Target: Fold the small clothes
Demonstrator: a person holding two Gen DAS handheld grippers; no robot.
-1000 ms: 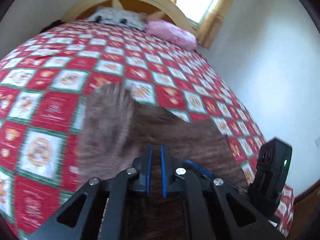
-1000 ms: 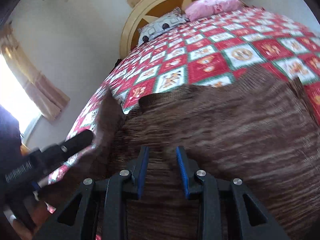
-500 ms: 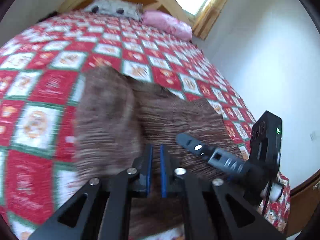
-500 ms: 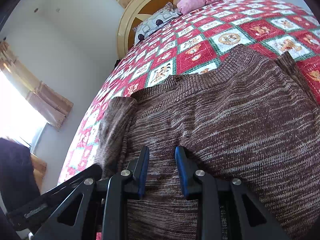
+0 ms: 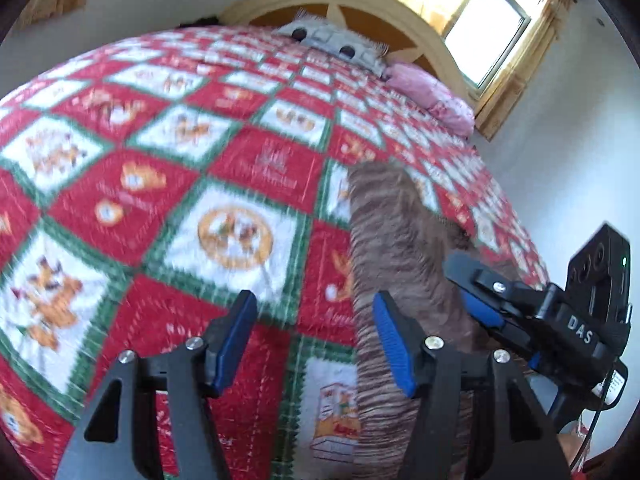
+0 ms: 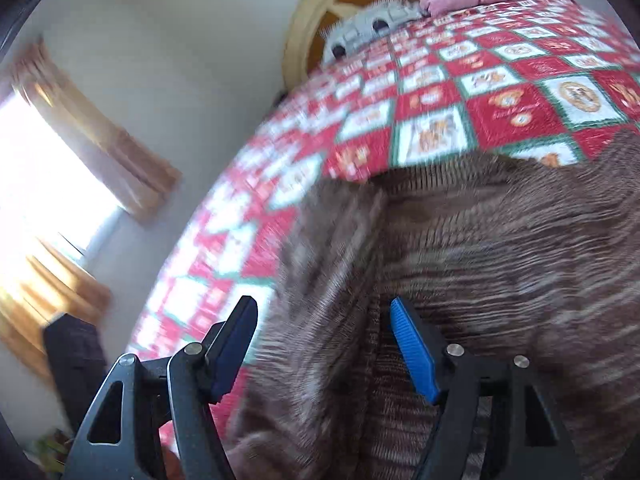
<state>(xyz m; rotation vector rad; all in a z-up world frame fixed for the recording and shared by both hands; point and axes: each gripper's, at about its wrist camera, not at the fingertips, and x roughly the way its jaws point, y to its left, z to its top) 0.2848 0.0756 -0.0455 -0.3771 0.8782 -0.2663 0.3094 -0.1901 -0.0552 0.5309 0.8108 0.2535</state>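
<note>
A brown striped knit sweater (image 6: 500, 248) lies spread on the red, white and green patterned bedspread (image 5: 160, 168). In the left wrist view its sleeve (image 5: 392, 240) runs up the bed to the right of my left gripper (image 5: 312, 340), which is open and empty above the bedspread. My right gripper (image 6: 324, 344) is open and empty just above the sweater's near part, over the seam where the sleeve meets the body. It also shows in the left wrist view (image 5: 480, 304), low over the sweater.
A pink pillow (image 5: 432, 96) and a grey patterned pillow (image 5: 336, 42) lie by the curved wooden headboard (image 5: 360, 4). White walls and curtained windows (image 6: 52, 176) flank the bed. The bed's left edge (image 6: 192, 248) drops off near the right gripper.
Both grippers were shut on the sweater and have opened, letting it go. The left gripper has swung left off the sweater over the bedspread. The sweater has settled flat.
</note>
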